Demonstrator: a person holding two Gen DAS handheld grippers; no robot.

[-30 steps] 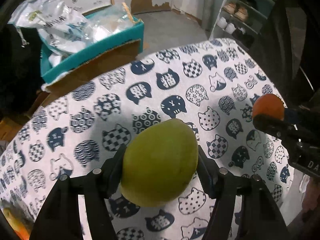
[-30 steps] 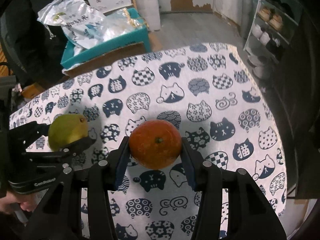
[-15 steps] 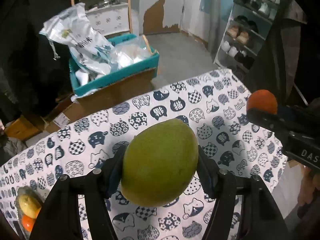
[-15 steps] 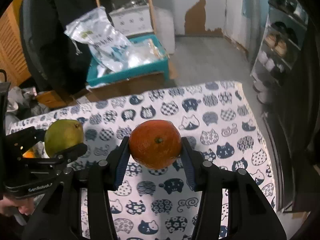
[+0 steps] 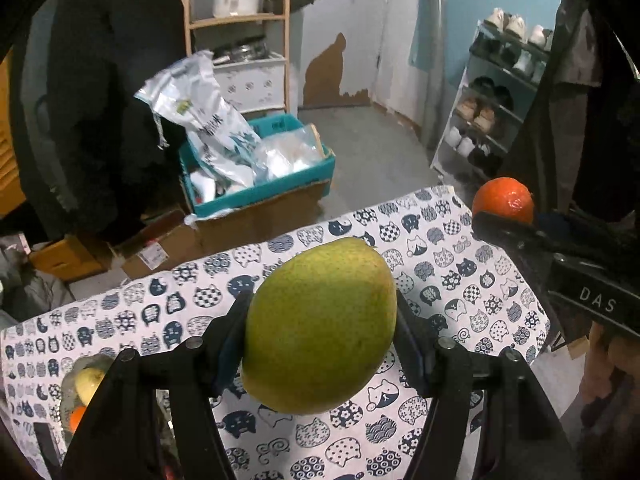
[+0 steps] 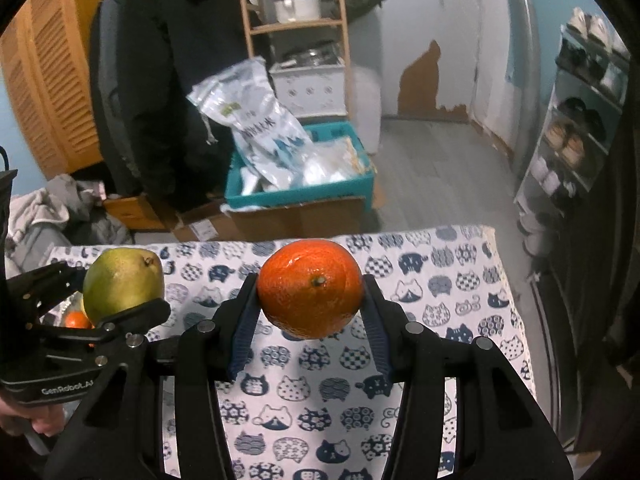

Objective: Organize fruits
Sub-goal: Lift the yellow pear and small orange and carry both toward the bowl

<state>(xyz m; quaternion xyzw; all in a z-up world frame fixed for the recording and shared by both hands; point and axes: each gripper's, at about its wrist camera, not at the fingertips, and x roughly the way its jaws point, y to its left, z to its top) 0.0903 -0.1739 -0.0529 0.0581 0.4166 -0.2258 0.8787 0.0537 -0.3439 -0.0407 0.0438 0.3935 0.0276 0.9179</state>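
Observation:
My left gripper is shut on a green pear and holds it well above the cat-print tablecloth. My right gripper is shut on an orange, also held above the cloth. The orange shows in the left wrist view at the right, and the pear in the right wrist view at the left. A bowl with a yellow fruit and an orange fruit sits at the table's left, partly hidden by my left gripper.
Beyond the table's far edge stands a teal crate with plastic bags on cardboard boxes. A shoe rack is at the right, a wooden shelf at the back. A person in black stands at the left.
Both grippers have risen away from the table with their fruits held. More of the room and the fruit bowl have come into view.

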